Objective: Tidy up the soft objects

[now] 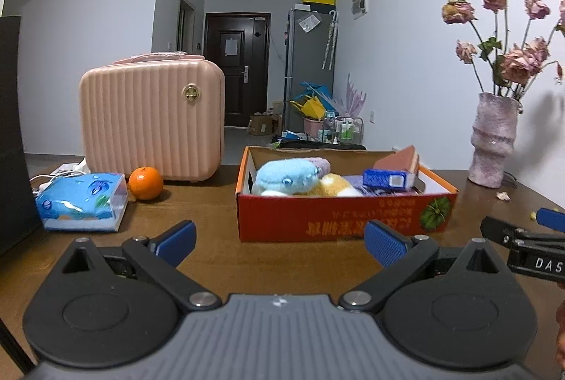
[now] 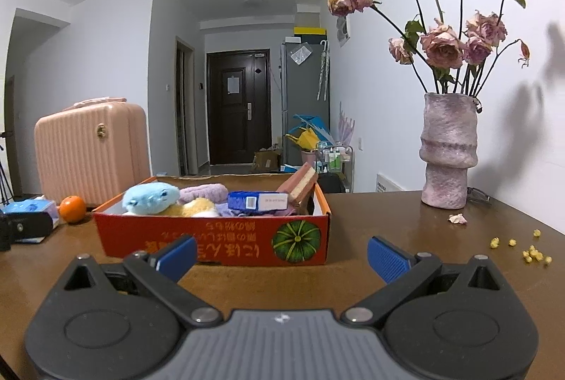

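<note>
- Left wrist view: the box sits on the table just beyond the left gripper, slightly to the right. In it lie a blue plush, a yellow plush, a purple cloth, a blue pack and a sponge leaning on the far right wall.
- The soft things I can see are mostly in the box already, so the task looks far along. A tissue pack lies out on the near left; if it counts as soft, it is what remains.
- The left gripper's jaws stand wide with nothing between them.
- Beyond the tissue pack is an orange, touching or just beside the pink case behind it; I cannot tell which. A vase stands far right.
- The right gripper faces the box's right half, its jaws also wide and empty.
- Only the right wrist view shows the yellow crumbs and a fallen petal clearly on the table's right side, and the box's pumpkin print.
- Only the left wrist view shows the tissue pack whole; in the right view the left gripper partly hides it.
</note>
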`<state>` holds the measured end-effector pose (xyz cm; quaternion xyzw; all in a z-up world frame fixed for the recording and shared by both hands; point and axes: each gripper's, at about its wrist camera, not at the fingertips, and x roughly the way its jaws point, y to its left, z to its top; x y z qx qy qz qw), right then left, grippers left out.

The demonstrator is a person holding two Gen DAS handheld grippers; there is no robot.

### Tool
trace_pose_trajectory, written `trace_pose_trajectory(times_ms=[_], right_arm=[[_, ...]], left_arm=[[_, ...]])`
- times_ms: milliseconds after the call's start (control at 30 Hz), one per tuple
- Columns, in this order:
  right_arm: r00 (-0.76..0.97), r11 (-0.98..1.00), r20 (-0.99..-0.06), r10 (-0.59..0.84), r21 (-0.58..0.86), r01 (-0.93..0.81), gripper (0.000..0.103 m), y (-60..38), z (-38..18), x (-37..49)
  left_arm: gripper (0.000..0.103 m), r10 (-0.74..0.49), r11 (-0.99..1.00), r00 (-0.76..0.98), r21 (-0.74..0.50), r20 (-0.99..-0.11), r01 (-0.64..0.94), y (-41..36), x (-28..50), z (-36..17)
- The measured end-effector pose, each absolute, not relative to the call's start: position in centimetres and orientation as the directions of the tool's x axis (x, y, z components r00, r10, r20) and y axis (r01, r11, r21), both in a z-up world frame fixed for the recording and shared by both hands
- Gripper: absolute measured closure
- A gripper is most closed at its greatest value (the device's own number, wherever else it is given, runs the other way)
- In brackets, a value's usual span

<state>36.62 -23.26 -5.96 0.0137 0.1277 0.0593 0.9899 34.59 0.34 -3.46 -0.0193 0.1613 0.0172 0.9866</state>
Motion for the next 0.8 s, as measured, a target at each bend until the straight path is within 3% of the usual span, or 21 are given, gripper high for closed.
trace_pose_trajectory(times_ms=[800], right_arm=[[0.945, 0.980, -0.259, 0.199, 0.045, -0.194, 0.000, -25.1, -6.3, 23.5]], left_arm=[[0.000, -0.102, 0.994, 0.938, -0.011, -0.330, 0.105, -1.1, 21.2, -4.6]])
